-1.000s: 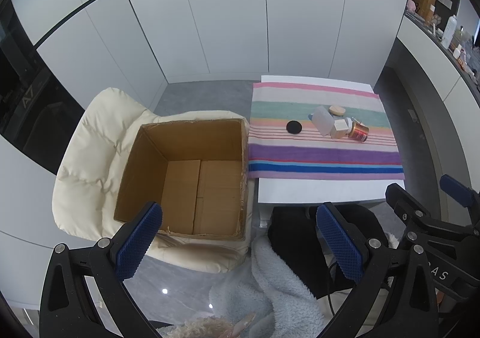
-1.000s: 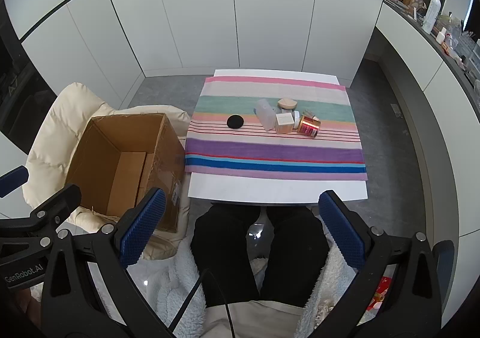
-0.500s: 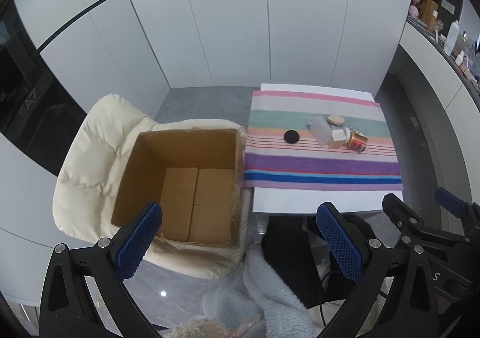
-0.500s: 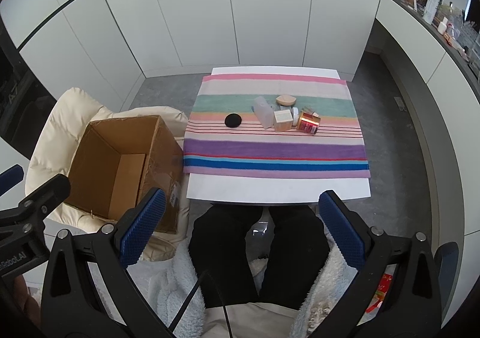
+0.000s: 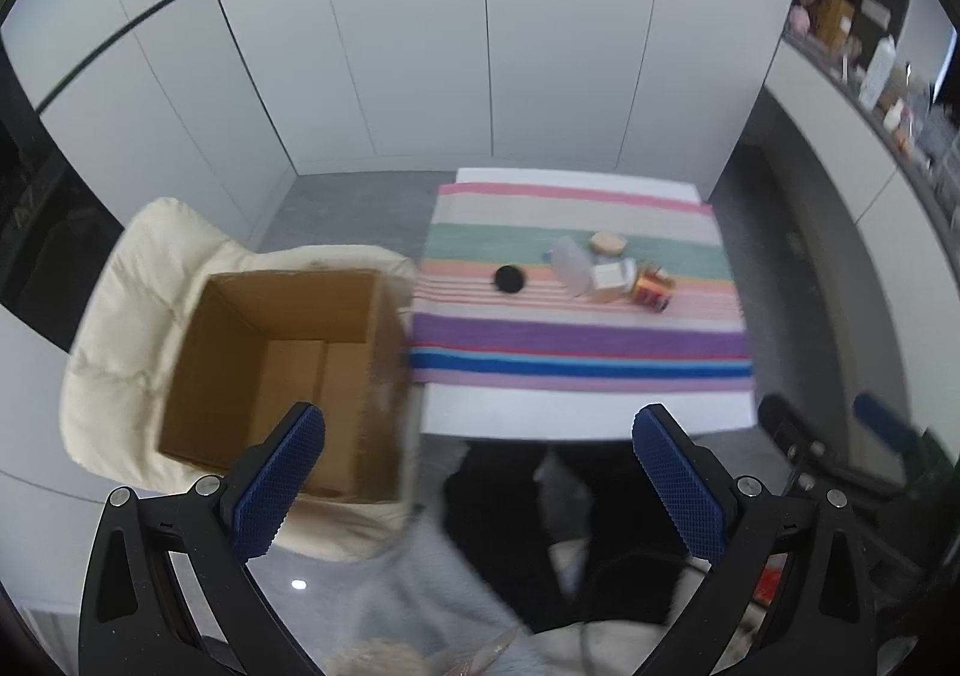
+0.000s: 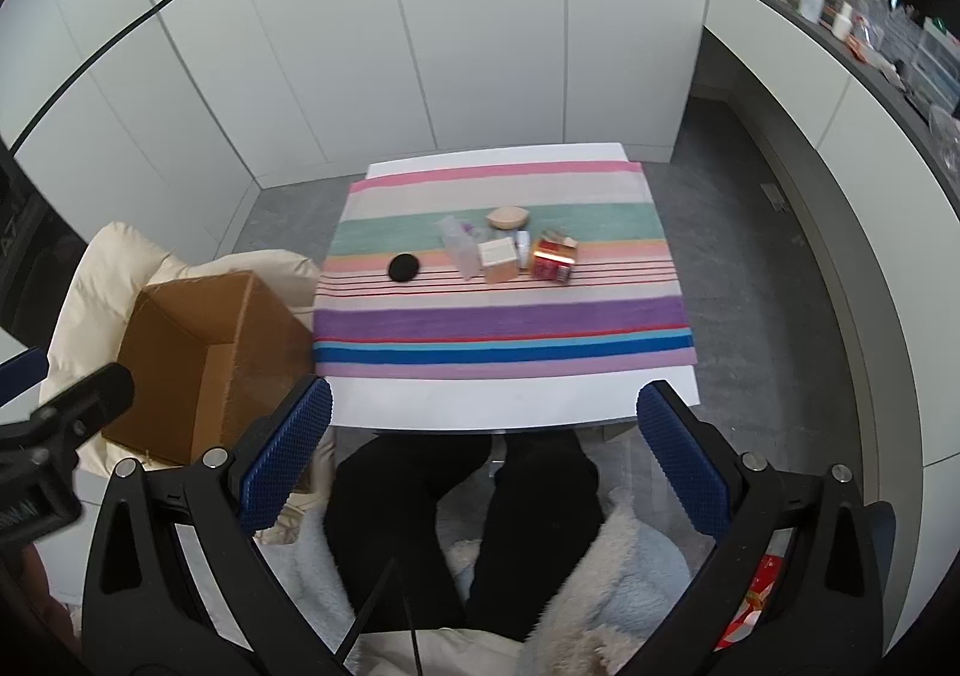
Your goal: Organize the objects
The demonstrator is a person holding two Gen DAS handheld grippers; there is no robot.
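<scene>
Nearest: left tongs point(image 5: 479, 472) spread wide, holding nothing, high above the lap; right tongs point(image 6: 483, 460) likewise wide and empty, over the knees in black trousers point(image 6: 462, 502) and a fluffy pale blanket point(image 6: 624, 568).

Just beyond, to the left: an open cardboard box point(image 5: 282, 370) resting on a cream padded chair point(image 5: 126, 316), close beside the desk edge. Inside, only bare cardboard flaps visible; nothing packed yet as far as can be seen.

Further out: a white desk point(image 6: 516, 406) under a striped cloth point(image 6: 504, 316). Near the middle of the cloth, a tight cluster: a black round puff point(image 6: 404, 267) standing apart on the left, then a clear plastic bottle point(image 6: 459, 250) lying down, a small pale carton point(image 6: 498, 261), a beige sponge point(image 6: 507, 218) behind, and a copper-coloured tin point(image 6: 553, 261) on its side at the right.

Judging by this, task barely begun: every item still on the cloth, box apparently empty, all moves left to do.

In the way: little. Bottle, carton and tin touching or nearly so, making a clean grip on one awkward; puff the easiest first pick.

Farthest: white cupboard doors point(image 5: 480, 46), and a cluttered counter point(image 6: 870, 16) at the right, well apart.
</scene>
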